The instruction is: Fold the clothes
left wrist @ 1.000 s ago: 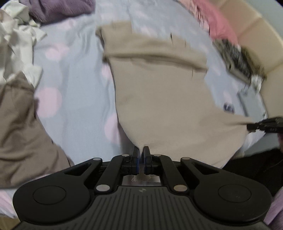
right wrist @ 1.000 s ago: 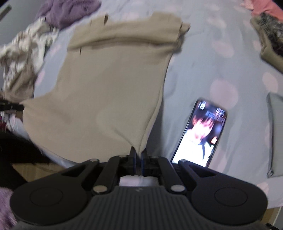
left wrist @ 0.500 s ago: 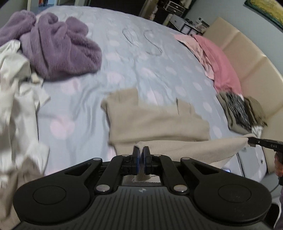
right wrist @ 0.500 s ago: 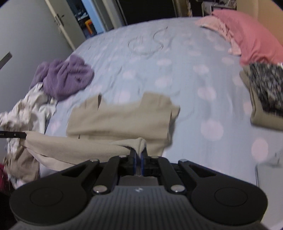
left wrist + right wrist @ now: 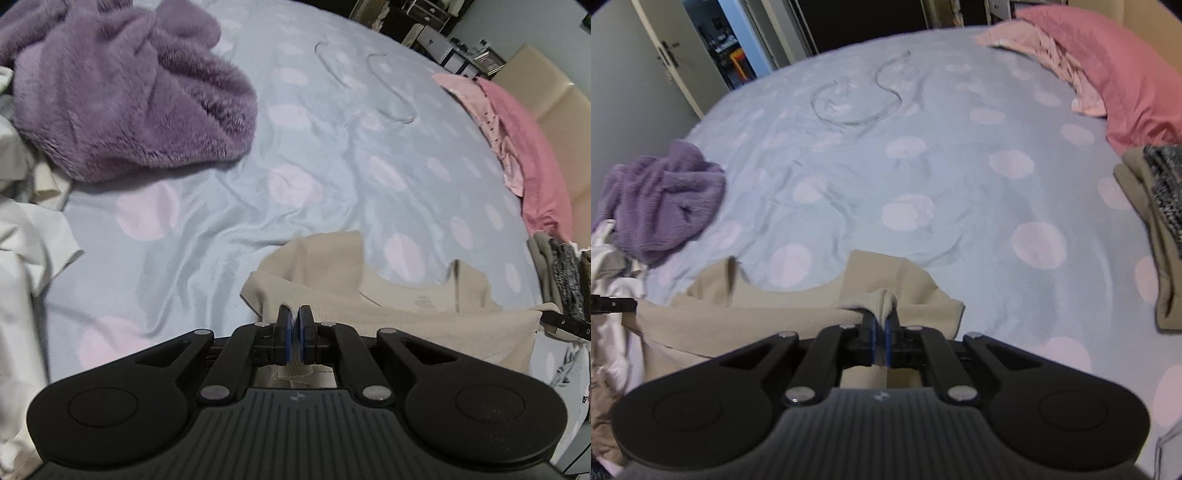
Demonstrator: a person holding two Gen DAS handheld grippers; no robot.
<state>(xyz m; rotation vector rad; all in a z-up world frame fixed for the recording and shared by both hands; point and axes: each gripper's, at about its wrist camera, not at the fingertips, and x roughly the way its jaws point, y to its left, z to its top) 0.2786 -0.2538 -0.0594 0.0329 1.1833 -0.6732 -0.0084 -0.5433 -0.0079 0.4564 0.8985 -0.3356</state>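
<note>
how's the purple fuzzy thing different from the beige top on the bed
The purple fleece garment is plush and lies crumpled in a heap, untouched. The beige top is a thin, smooth knit, laid out partly folded, its edge pinched by the left gripper and the right gripper. Both rest on the dotted blue bedsheet.

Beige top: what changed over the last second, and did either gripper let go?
Both grippers carried the bottom hem of the beige top up and over toward its neckline, folding it about in half. Neither let go: left gripper and right gripper stay shut on the hem. The purple fleece and folded pile haven't moved.
</note>
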